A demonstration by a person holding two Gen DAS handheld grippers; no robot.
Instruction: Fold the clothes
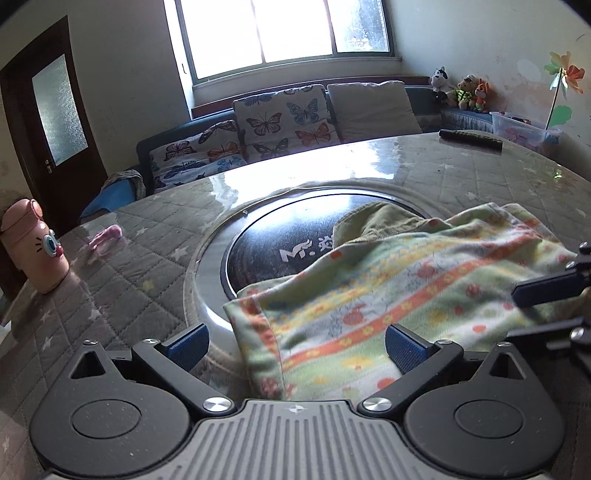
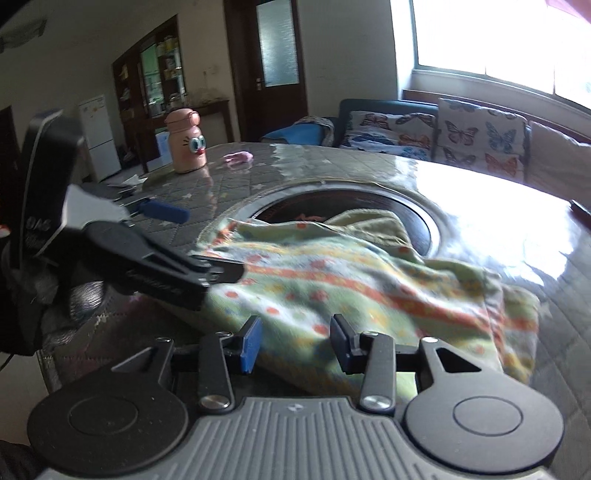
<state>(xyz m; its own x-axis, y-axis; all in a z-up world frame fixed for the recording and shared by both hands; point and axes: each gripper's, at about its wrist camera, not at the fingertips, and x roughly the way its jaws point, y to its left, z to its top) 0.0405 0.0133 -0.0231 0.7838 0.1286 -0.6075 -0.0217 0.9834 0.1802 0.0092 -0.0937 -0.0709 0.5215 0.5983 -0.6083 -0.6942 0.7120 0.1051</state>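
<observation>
I see the green flowery striped cloth [image 1: 388, 295] lying loose across the desk's [image 1: 147, 266] round black middle plate [image 1: 273, 236]. My left gripper [image 1: 295, 345] and right gripper [image 2: 295, 341] are let go, holding nothing.

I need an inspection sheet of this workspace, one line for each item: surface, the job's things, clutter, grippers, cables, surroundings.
Surface: round table with a quilted grey cover under a glossy sheet; a dark round plate is set in its middle.
Job's things: patterned garment lies rumpled, partly over the plate.
Clutter: pink bottle, small pink object, remote control.
Grippers: left gripper jaws wide open, garment edge between them, not pinched; right gripper jaws apart over the garment, no grip seen.
Cables: nothing seen.
Surroundings: sofa with butterfly cushions, window, door, plush toys.
</observation>
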